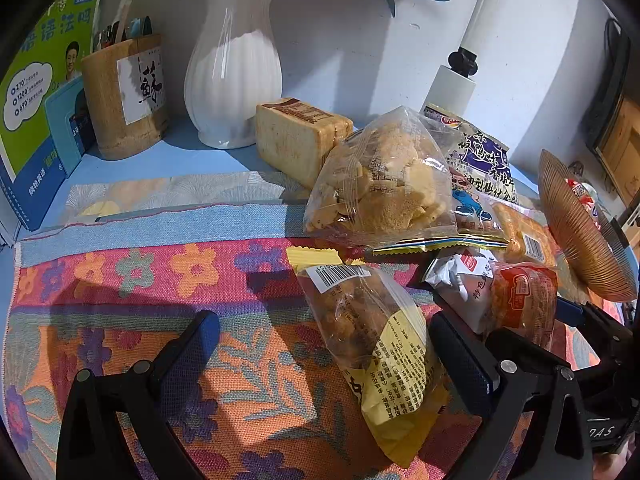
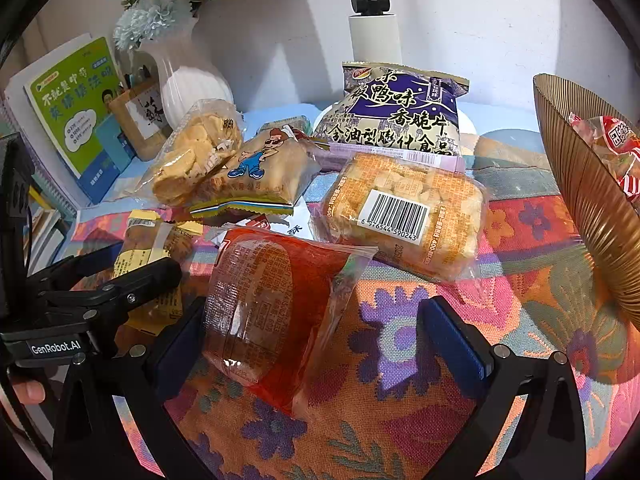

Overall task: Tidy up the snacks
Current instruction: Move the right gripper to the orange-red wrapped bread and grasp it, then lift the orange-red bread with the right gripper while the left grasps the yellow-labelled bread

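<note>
My left gripper (image 1: 324, 344) is open, its fingers on either side of a clear-and-yellow snack pack (image 1: 376, 344) lying on the flowered cloth (image 1: 120, 280). My right gripper (image 2: 316, 332) is open around a red-wrapped cake pack (image 2: 272, 304); the pack lies against the left finger. That pack also shows in the left wrist view (image 1: 524, 300). Behind lie a barcode bread pack (image 2: 404, 216), a purple crisps bag (image 2: 400, 116), a cartoon-figure pack (image 2: 256, 172) and a clear bag of biscuits (image 1: 380, 184). A ribbed brown bowl (image 2: 592, 208) at the right holds a red-and-white snack (image 2: 616, 148).
A white vase (image 1: 232, 80) with flowers, a wooden pen holder (image 1: 124, 96), books (image 1: 36, 92), a wrapped toast loaf (image 1: 296, 136) and a white lamp post (image 2: 374, 28) stand along the back wall. The left gripper's body (image 2: 80, 300) sits close to my right gripper's left side.
</note>
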`<action>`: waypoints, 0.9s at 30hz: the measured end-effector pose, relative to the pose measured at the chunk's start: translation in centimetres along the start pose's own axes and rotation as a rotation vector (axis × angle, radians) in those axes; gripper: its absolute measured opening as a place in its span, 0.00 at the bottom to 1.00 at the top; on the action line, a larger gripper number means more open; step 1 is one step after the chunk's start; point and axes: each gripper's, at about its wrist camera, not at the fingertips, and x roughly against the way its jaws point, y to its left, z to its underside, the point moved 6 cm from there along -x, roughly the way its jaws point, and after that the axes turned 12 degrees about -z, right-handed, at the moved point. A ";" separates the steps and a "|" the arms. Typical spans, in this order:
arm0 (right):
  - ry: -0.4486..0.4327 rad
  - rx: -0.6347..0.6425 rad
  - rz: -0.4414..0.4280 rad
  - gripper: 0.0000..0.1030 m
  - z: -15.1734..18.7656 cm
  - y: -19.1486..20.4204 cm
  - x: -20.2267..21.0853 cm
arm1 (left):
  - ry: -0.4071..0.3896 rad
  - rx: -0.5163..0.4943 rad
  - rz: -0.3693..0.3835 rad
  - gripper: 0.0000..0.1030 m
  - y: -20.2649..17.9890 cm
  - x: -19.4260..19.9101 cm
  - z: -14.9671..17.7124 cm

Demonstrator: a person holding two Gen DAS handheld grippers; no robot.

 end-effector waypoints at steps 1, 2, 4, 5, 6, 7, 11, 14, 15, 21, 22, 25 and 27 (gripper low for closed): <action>0.000 0.000 0.000 1.00 0.0 0.0 0.0 | 0.000 0.000 0.000 1.00 0.0 0.0 0.0; 0.000 0.000 0.000 1.00 0.0 0.0 0.0 | 0.000 0.000 0.000 1.00 0.0 0.0 0.0; 0.000 0.000 0.000 1.00 0.0 0.0 0.0 | 0.000 0.001 0.000 1.00 0.0 0.0 0.0; 0.000 0.000 0.000 1.00 0.0 0.0 0.0 | 0.000 0.000 0.000 1.00 0.0 0.0 0.0; 0.001 0.000 0.000 1.00 0.0 0.0 0.0 | 0.000 0.000 0.000 1.00 0.0 -0.1 0.0; 0.001 0.000 -0.002 1.00 0.0 0.0 0.0 | 0.000 0.000 0.000 1.00 0.0 -0.1 0.0; -0.018 -0.009 -0.025 1.00 0.1 0.1 0.4 | 0.000 0.002 0.000 1.00 0.0 0.0 0.0; -0.038 -0.027 -0.075 1.00 0.2 -0.1 0.8 | 0.000 0.002 0.000 1.00 0.0 0.0 0.0; -0.041 -0.031 -0.084 1.00 0.2 -0.1 0.9 | 0.000 0.002 0.000 1.00 0.1 0.0 0.0; -0.032 -0.015 -0.113 0.99 0.3 0.4 1.0 | 0.000 0.002 0.000 1.00 0.0 0.0 0.0; -0.038 -0.008 -0.123 0.83 0.3 0.6 1.1 | 0.000 0.002 0.000 1.00 0.0 0.0 0.0; -0.081 0.023 -0.183 0.49 0.3 1.4 1.9 | 0.000 0.003 0.000 1.00 0.0 0.0 0.0; -0.083 0.030 -0.192 0.47 0.3 1.7 2.0 | 0.000 0.003 0.000 1.00 0.1 0.0 0.0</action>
